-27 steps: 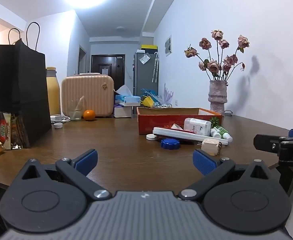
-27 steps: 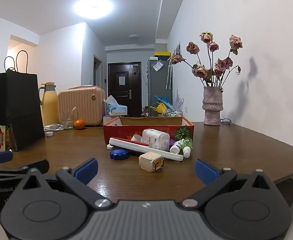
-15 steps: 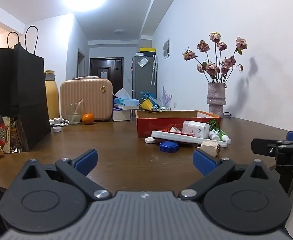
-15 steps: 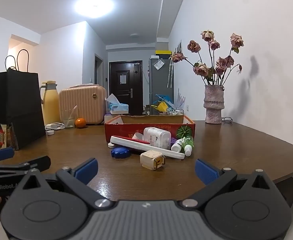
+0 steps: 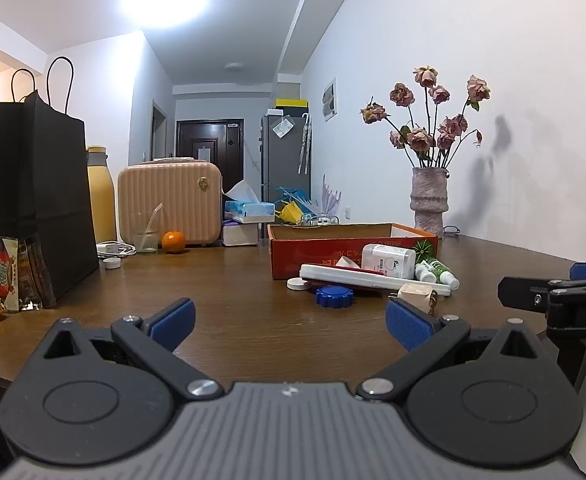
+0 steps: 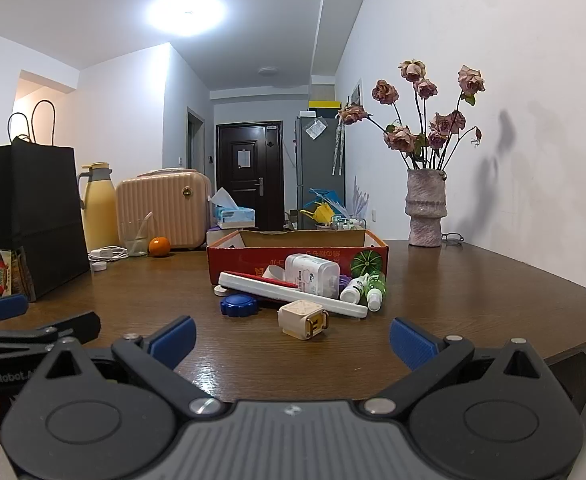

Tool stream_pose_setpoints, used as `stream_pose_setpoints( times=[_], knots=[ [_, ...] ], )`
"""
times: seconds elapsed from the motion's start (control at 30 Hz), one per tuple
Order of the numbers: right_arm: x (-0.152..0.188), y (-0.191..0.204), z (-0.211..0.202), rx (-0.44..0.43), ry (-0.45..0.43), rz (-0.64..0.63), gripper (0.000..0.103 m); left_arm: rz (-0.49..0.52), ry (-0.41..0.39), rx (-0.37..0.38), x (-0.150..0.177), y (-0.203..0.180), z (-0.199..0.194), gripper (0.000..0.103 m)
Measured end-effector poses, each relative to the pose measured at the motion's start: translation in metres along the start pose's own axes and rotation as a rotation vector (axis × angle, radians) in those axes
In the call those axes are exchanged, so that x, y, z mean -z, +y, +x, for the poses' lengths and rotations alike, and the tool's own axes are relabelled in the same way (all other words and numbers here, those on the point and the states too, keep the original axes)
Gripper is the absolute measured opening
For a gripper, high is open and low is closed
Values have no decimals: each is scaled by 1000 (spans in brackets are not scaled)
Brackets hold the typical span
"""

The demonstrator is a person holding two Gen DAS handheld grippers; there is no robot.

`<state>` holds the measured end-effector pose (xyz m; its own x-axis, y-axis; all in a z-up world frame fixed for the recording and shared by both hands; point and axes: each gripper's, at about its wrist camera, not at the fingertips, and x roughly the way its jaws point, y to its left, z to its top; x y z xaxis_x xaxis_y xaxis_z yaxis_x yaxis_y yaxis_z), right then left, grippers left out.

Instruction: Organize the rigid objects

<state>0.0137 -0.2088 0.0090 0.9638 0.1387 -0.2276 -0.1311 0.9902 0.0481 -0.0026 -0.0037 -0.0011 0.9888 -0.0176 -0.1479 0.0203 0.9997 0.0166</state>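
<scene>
Both hand-held grippers spread wide and empty, low over the near edge of the table point(image 6: 473, 280): left hand-held gripper point(image 5: 291, 326), right hand-held gripper point(image 6: 293, 340)

Loose clutter heaped just in front of the red cardboard box point(image 6: 233, 256), well apart from either set of fingers:
- cream cube plug point(image 6: 303, 319) nearest, almost dead ahead of the right hand-held gripper, prongs facing the camera
- blue ridged cap point(image 6: 237, 305) just left of it, flat on the table
- long white bar point(image 6: 289, 294) lying crosswise behind both, long axis running left to right and slanting toward the near right
- white box-shaped bottle point(image 6: 311, 274) resting against the box front, on or just behind the bar
- two small green-and-white bottles point(image 6: 367, 288) at the bar's right end, caps toward the camera

From the left wrist view, same heap up and to the right of centre, the plug half hidden behind the right-side finger point(image 5: 407, 326)

Likely judgement: right side nearer and better lined up, plug the easiest first pick, straight forward and slightly down, then over the front wall into the box; bar probably needing a pinch across its narrow width, not along its length

Box contents not visible from this low angle
</scene>
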Motion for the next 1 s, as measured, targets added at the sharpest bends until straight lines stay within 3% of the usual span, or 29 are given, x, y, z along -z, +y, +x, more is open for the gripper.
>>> stream_pose_setpoints(
  times=[1.0],
  knots=[
    [0, -2, -1, 1, 0, 4, 103, 3, 1, -1, -1, -1, -1, 103]
  ],
)
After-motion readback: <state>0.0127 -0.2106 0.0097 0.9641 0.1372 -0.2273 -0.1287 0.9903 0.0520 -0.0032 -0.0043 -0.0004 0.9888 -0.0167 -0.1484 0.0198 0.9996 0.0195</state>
